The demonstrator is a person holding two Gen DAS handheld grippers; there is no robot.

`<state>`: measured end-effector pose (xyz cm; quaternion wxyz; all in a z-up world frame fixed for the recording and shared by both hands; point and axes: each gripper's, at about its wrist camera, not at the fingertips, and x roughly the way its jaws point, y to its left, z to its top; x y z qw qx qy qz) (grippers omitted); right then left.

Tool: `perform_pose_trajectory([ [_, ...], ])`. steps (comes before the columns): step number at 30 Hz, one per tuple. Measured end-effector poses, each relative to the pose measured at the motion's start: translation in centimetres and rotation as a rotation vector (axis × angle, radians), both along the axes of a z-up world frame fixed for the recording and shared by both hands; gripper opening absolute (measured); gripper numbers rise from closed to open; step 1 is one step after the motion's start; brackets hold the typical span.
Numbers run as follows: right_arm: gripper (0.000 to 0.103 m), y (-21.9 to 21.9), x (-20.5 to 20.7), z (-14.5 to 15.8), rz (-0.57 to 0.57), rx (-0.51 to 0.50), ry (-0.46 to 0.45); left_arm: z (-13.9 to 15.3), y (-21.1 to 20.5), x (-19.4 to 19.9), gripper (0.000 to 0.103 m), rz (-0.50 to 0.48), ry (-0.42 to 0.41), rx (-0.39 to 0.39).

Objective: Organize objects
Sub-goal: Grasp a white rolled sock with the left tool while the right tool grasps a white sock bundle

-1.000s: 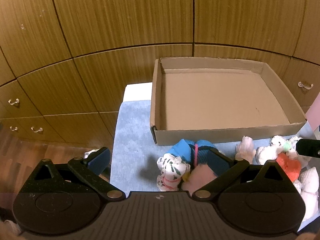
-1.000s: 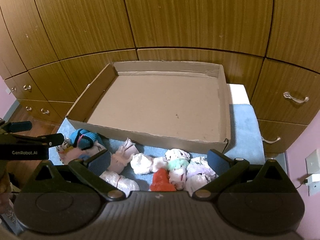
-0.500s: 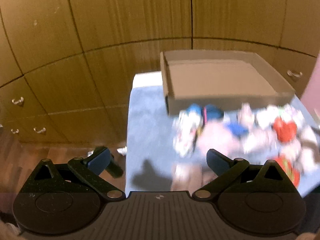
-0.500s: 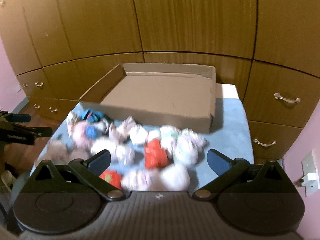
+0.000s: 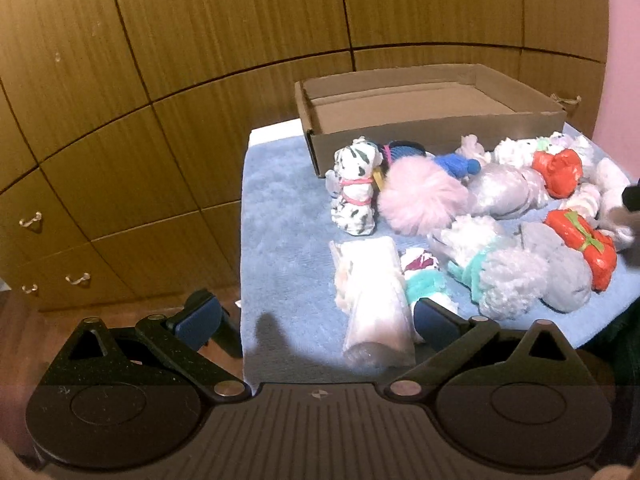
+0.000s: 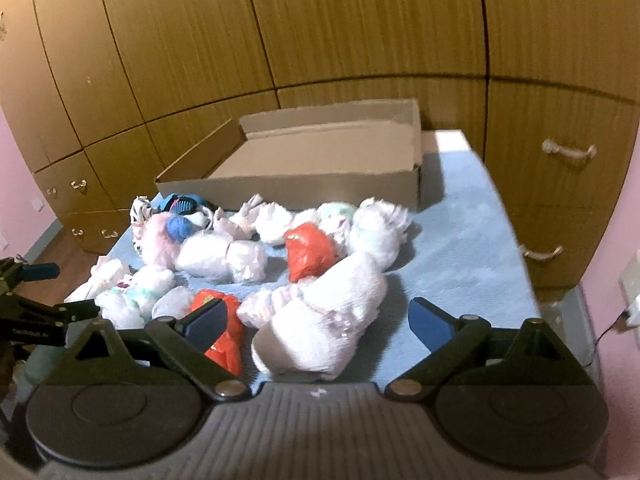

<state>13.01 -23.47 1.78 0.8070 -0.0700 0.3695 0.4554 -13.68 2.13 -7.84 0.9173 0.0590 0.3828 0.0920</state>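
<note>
Both the left gripper and right gripper gape wide, holding nothing. Rolled socks crowd the blue mat's near edge, before the cardboard box. Only the left view shows a spotted sock clearly.

Both claws withdrew (box recedes).

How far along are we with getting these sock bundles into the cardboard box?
Nothing looks done: the cardboard box shows only bare floor inside. Nothing is in hand: the left gripper and the right gripper are both open and hold nothing. The right one frames the big white bundle, a likely first pick. All the rest is left: the bundles, such as the pink fluffy one, lie on the blue towel.
</note>
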Motion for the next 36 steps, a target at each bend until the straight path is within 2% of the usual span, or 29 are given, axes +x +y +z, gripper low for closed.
perform_pose_trajectory([
  [4,0.095,0.2,-0.2,-0.8,-0.009,-0.010,0.011,-0.2,0.4,-0.3,0.102,-0.007,-0.020,-0.021],
  [7,0.085,0.2,0.1,-1.3,-0.029,-0.024,0.038,0.0,0.6,-0.4,0.102,-0.008,-0.021,-0.026],
  [12,0.078,-0.4,0.4,-1.8,-0.036,-0.017,0.067,0.9,0.0,-0.8,0.102,0.004,-0.039,0.073],
  [16,0.064,-0.4,0.2,-2.0,-0.022,0.001,0.085,0.5,-1.6,0.0,0.101,-0.035,-0.027,0.137],
  [17,0.058,-0.4,0.2,-2.0,-0.016,0.007,0.088,0.3,-1.9,0.2,0.098,-0.042,-0.023,0.154],
  [20,0.054,-0.4,0.1,-1.8,-0.003,0.016,0.088,-0.1,-2.2,0.5,0.092,-0.053,-0.026,0.170],
  [23,0.051,-0.7,0.3,-2.0,0.005,0.030,0.100,-0.3,-1.3,0.9,0.072,-0.052,-0.010,0.103],
  [26,0.049,-1.0,0.3,-2.0,0.003,0.044,0.100,-0.4,-0.6,0.6,0.063,-0.054,-0.015,0.030],
  [29,0.049,-1.3,0.2,-1.9,-0.003,0.056,0.094,-0.4,-0.4,0.5,0.044,-0.069,-0.017,-0.047],
  [33,0.049,-1.6,0.3,-1.6,-0.014,0.057,0.070,-0.6,0.0,0.5,0.043,-0.063,-0.019,-0.088],
  [36,0.049,-1.8,0.3,-1.2,-0.017,0.061,0.052,-0.9,0.9,0.4,0.043,-0.043,-0.019,-0.153],
])
